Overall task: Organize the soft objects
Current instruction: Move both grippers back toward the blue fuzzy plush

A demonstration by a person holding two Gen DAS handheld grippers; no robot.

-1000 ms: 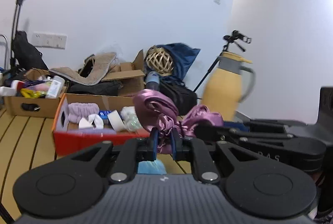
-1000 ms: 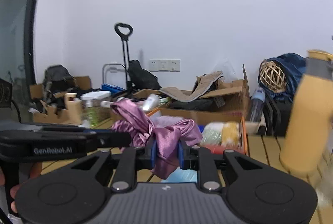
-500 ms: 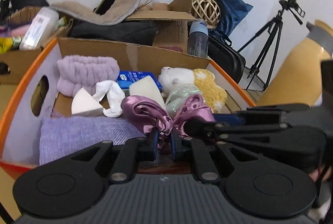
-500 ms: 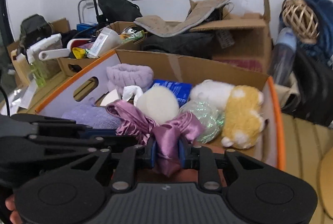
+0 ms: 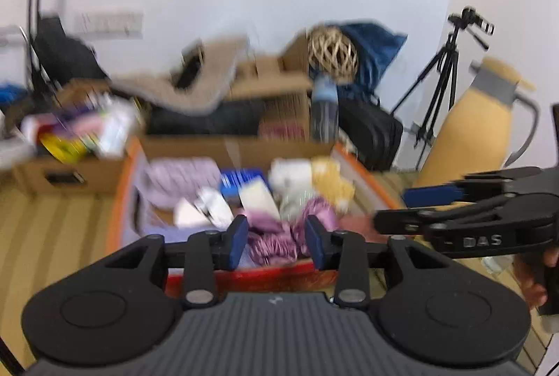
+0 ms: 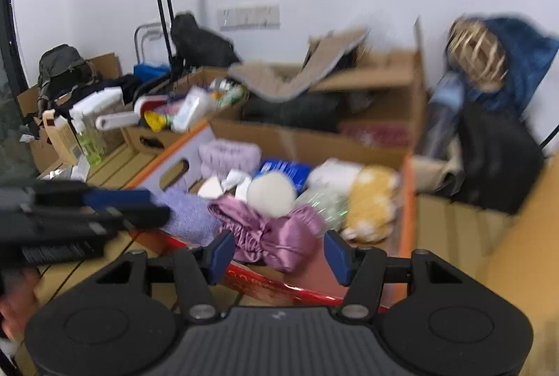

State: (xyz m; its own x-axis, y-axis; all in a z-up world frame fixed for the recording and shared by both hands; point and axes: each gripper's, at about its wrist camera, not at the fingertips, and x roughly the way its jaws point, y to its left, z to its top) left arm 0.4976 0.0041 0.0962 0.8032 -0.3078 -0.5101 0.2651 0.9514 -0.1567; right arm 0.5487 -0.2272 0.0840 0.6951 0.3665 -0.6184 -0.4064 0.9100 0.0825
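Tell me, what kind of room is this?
Probably a storage or work room used for filming: open brown cardboard boxes full of stuff, a black camera tripod by the white wall, and a black wheeled luggage trolley.

- Satin cloth (image 6: 269, 236): shiny mauve-pink, lying in the box (image 6: 407, 201), which is orange-rimmed with brown cardboard walls.
- Plush toy (image 6: 370, 198): yellow and white.
- Ball (image 6: 270, 192): cream.
- Headband (image 6: 229, 154): pale lilac, fuzzy.
- Knit cloth (image 6: 188, 215): lavender.
- Packet (image 6: 284, 170): blue with white print.
- Left gripper (image 5: 276, 240) and right gripper (image 6: 277, 253): black, with blue pads.
- Jug (image 5: 478, 124): mustard yellow, with a grey band.
- Woven ball (image 5: 332, 53): tan lattice, against a navy bag (image 5: 374, 48).
- Floor (image 5: 59, 233): pale wood, striped.
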